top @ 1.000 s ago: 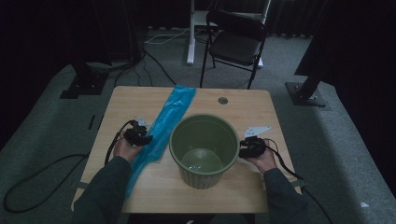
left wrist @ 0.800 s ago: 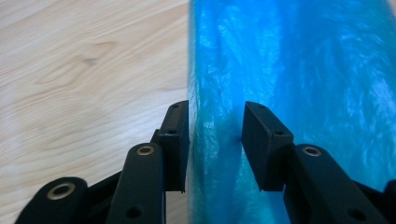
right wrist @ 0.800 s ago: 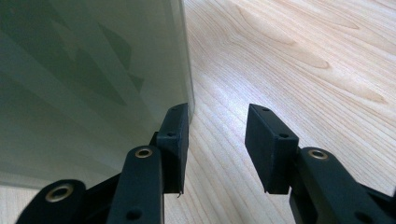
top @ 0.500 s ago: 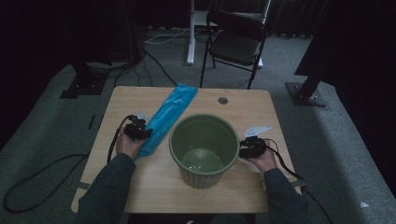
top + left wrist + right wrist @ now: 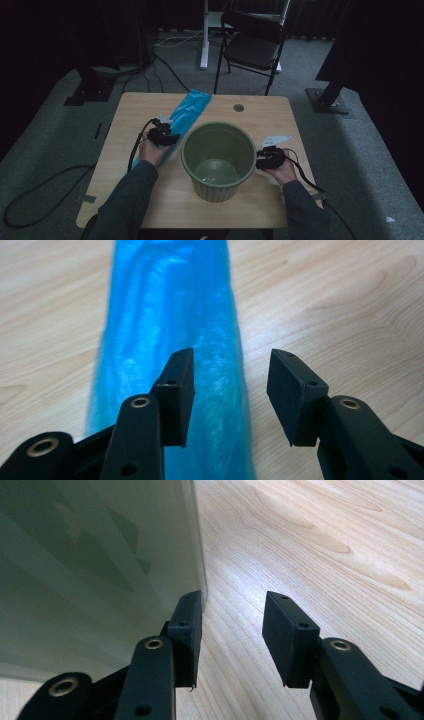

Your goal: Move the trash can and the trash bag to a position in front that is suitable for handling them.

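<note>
From the high view, a long blue plastic bag (image 5: pixel 184 117) lay flat on the table (image 5: pixel 125 200), running from the far edge toward the person's left side and passing just beside a green bin (image 5: pixel 218 160) that stood upright at the middle. The left tool (image 5: pixel 161 135) hung over the bag's near part, and the right tool (image 5: pixel 268 159) sat by the bin's right wall.

In the left gripper view, the bag (image 5: pixel 170 330) stretched away in a glossy, wrinkled band. The left tool (image 5: pixel 230 395) had its jaws apart; they had just been opening, and the film passed under the left jaw and into the gap without being pinched. The bag looked thin, limp and very light, probably slick between hard pads, so it would sag and trail if lifted. A bunched fold near one end or along an edge would likely give a surer hold than the flat middle, and a gentle pinch should do, since thin film can tear.

In the right gripper view, the right tool (image 5: pixel 232 640) stood with jaws apart and nothing between them, its left jaw up against the bin's smooth wall (image 5: pixel 95 565). The bin seemed stiff and light, best steadied at its rim.
</note>
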`<state>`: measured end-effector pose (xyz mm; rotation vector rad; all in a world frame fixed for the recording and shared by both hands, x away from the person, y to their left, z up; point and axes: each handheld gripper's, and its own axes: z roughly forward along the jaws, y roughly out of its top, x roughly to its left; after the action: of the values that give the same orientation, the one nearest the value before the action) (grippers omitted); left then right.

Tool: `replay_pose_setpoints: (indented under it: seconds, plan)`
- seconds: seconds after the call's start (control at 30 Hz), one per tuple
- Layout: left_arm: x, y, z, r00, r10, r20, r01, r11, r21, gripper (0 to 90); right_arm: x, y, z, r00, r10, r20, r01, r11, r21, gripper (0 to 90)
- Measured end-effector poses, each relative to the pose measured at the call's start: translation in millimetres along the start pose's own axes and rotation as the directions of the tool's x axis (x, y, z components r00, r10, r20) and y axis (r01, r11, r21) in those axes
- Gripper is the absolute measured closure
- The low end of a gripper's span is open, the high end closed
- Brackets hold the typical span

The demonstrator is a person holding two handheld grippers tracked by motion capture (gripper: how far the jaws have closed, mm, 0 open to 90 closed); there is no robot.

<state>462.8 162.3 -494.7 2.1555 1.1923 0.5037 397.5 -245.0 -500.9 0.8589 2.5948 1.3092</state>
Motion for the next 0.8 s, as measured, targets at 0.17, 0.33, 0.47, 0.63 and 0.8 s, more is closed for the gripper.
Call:
replay_pose_setpoints:
  seconds: [0.17,0.33,0.47,0.63,0.8]
  plan:
    - [-2.5,2.9,14.4,0.9994,0.005,-0.035,-0.003,0.9994,0.034,53.0,-0.5,-0.3,0.1,1.0000,0.000,-0.002,0.000,1.000,0.000,59.1]
    - [-4.6,-2.9,17.0,0.9971,0.063,-0.042,-0.059,0.9953,0.077,84.1,-0.1,-0.5,-0.5,1.0000,-0.002,-0.004,0.002,1.000,-0.001,59.2]
    - [-3.1,-9.8,7.1,0.9963,0.084,0.013,-0.085,0.9949,0.054,89.4,-0.6,-1.0,-1.0,1.0000,-0.001,-0.001,0.001,1.000,0.003,59.5]
    - [-2.6,-20.8,-7.8,0.9921,0.100,0.076,-0.103,0.9942,0.031,89.3,0.1,-0.6,-0.3,1.0000,-0.001,-0.001,0.001,1.000,0.001,59.6]
    - [1.0,-34.4,-22.1,0.9889,0.076,0.127,-0.078,0.9969,0.012,88.5,0.6,-0.6,0.5,1.0000,-0.001,-0.004,0.001,1.000,0.007,59.7]
